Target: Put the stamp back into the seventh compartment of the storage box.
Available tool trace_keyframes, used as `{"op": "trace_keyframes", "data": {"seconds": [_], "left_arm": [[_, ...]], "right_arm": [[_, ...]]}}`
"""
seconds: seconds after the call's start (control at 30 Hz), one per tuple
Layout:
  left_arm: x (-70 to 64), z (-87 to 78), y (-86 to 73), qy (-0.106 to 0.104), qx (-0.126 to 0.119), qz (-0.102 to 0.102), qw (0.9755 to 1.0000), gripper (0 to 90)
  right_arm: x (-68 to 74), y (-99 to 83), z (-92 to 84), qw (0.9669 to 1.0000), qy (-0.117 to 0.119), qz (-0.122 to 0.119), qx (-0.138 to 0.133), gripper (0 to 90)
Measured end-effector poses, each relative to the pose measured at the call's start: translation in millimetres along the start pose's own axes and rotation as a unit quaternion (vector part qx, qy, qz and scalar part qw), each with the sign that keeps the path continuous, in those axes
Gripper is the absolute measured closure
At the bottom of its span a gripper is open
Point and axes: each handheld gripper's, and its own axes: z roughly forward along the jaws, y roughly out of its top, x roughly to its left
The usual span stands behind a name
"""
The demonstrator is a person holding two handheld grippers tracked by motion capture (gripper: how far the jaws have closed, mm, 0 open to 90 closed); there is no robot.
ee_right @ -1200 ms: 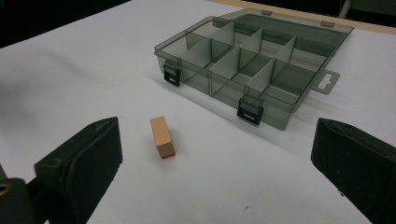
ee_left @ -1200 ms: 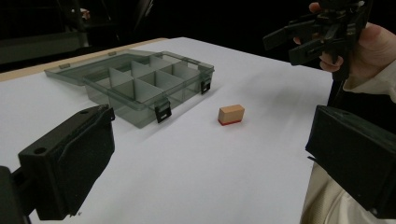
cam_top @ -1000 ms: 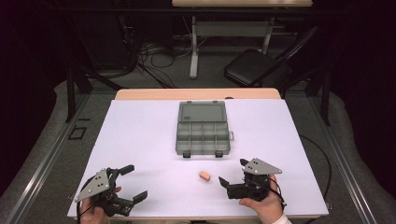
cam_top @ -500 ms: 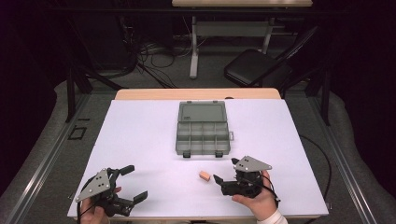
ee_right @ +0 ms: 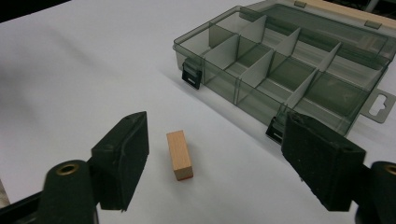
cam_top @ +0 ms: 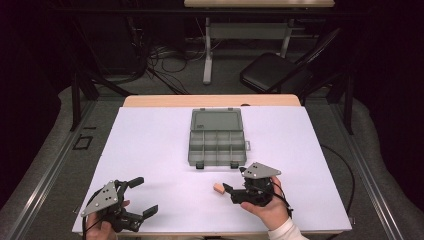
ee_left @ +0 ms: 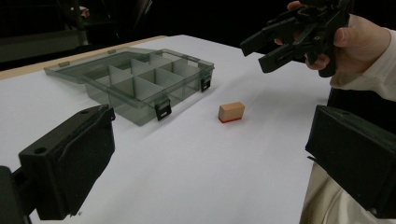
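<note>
A: How are the claws seen?
B: The left gripper (cam_top: 141, 196) and right gripper (cam_top: 235, 185) are held wide apart, empty, near the white table's (cam_top: 150, 145) front edge.
A: The wooden block (cam_top: 218, 188)?
B: Lying before the open organizer box (cam_top: 216, 141)

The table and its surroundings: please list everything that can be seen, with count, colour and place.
Small rectangular wooden block: one, tan with a red underside, on the sheet in front of the box.
Transparent grey plastic compartment box: one, lid open, compartments look empty, centre of the table.
White sheet: one, covers the table top.
Wooden table: one, light brown, its far edge showing.
Black folding chair: one, on the floor behind the table.
Left gripper: one, black, open, near left corner.
Right gripper: one, black, open, beside the block.
Hands: two, holding the grippers.
</note>
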Motion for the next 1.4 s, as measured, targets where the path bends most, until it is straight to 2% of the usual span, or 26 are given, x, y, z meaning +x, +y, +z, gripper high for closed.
{"op": "trace_keyframes", "data": {"seconds": [0.03, 0.07, 0.17, 0.33, 0.47, 0.67, 0.93, 1.2, 1.4], "left_arm": [[0.0, 0.0, 0.0, 0.0, 0.0, 0.0, 1.0, 1.0], [0.0, -0.1, 0.1, 0.001, 0.003, 0.001, 1.0, 1.0], [-0.1, -0.1, 0.1, 0.001, 0.003, 0.001, 1.0, 1.0], [0.2, 0.0, -0.2, -0.001, 0.002, 0.001, 1.0, 1.0], [0.0, -0.1, 0.1, -0.001, 0.004, 0.003, 1.0, 1.1], [0.0, 0.2, -0.2, -0.002, 0.002, 0.001, 1.0, 1.1], [0.1, 0.2, -0.2, -0.002, 0.002, 0.001, 1.0, 1.1], [-0.2, 0.7, 0.0, -0.003, 0.004, 0.001, 1.0, 1.1], [-0.2, 0.8, -0.1, -0.003, 0.005, 0.002, 1.0, 1.1]], "right_arm": [[0.0, 0.0, 0.0, 1.0, 0.0, 0.0, 0.0, 25.0], [-0.5, 2.2, 2.8, 1.0, 0.004, 0.0, -0.002, 30.7], [-1.0, 3.8, 4.4, 1.0, 0.006, 0.0, -0.002, 32.6], [-1.2, 7.7, 10.9, 0.9998, 0.021, 0.001, 0.007, 41.1], [0.7, 8.5, 16.4, 0.9994, 0.024, -0.007, 0.023, 45.0], [1.8, 8.9, 21.6, 0.9991, 0.028, -0.009, 0.029, 49.6], [2.6, 8.8, 25.3, 0.999, 0.028, -0.017, 0.032, 49.2], [3.5, 7.8, 29.5, 0.9983, 0.045, -0.019, 0.033, 50.4], [4.1, 7.4, 32.3, 0.9985, 0.041, -0.019, 0.03, 49.6]]}}
